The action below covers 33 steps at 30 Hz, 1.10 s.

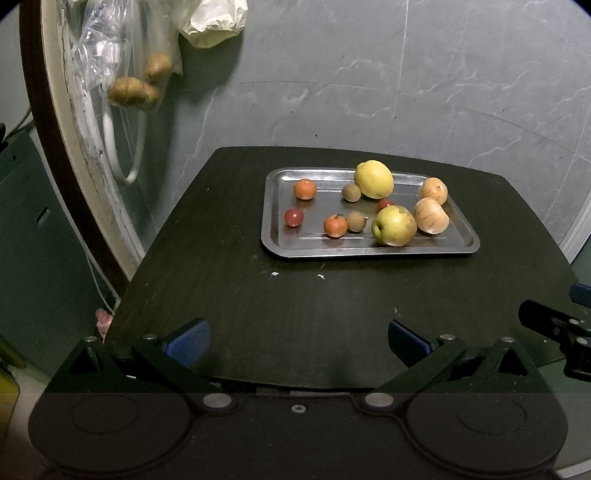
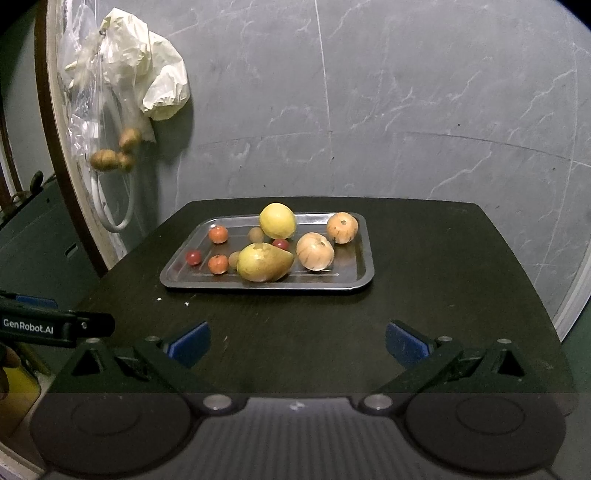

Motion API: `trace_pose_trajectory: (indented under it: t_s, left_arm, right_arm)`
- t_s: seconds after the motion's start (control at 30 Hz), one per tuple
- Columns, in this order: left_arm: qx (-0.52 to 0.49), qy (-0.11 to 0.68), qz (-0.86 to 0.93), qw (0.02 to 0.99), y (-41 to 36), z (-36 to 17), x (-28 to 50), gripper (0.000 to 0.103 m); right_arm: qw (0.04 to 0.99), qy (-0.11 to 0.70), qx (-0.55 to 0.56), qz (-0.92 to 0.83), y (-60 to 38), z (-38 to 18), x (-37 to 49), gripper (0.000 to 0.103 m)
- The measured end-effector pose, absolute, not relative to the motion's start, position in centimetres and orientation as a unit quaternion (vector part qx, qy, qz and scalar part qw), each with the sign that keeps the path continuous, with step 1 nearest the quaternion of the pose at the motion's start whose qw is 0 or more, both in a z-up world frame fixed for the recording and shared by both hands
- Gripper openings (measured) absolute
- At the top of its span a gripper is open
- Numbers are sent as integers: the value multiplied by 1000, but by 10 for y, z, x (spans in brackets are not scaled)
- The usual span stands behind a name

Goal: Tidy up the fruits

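A steel tray (image 1: 458, 246) (image 2: 360, 284) lies on the dark table (image 1: 229, 295) (image 2: 443, 295) and holds several fruits. Among them are a yellow lemon (image 1: 373, 179) (image 2: 277, 220), a green-yellow pear (image 1: 393, 226) (image 2: 264, 262), two pale orange striped fruits (image 1: 431, 216) (image 2: 315, 251), small orange fruits (image 1: 305, 189) (image 2: 218, 234), red cherry tomatoes (image 1: 293, 217) (image 2: 193, 257) and small brown round fruits (image 1: 351, 192) (image 2: 255, 234). My left gripper (image 1: 297, 341) hovers open over the table's near edge, well short of the tray. My right gripper (image 2: 297, 341) is open too, empty, at the near edge.
A plastic bag with brown fruits (image 1: 138, 86) (image 2: 112, 157) and a pale bag (image 1: 214, 22) (image 2: 147, 74) hang on the left by a curved frame. A grey marbled wall (image 1: 443, 92) stands behind the table. The other gripper's black body (image 1: 557, 332) (image 2: 48, 326) shows at each view's edge.
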<state>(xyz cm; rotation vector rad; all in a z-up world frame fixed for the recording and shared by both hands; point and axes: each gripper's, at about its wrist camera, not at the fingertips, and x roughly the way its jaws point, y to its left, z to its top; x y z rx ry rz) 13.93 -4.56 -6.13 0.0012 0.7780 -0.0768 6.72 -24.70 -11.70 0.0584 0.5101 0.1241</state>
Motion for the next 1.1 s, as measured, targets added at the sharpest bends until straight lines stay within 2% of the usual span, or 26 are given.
trace_pose_trajectory:
  t_s: [1.1]
  left_arm:
    - [25,419,-18,907,-53,-72,185,102]
  right_arm:
    - [955,286,53,61,-247,-129,116,103]
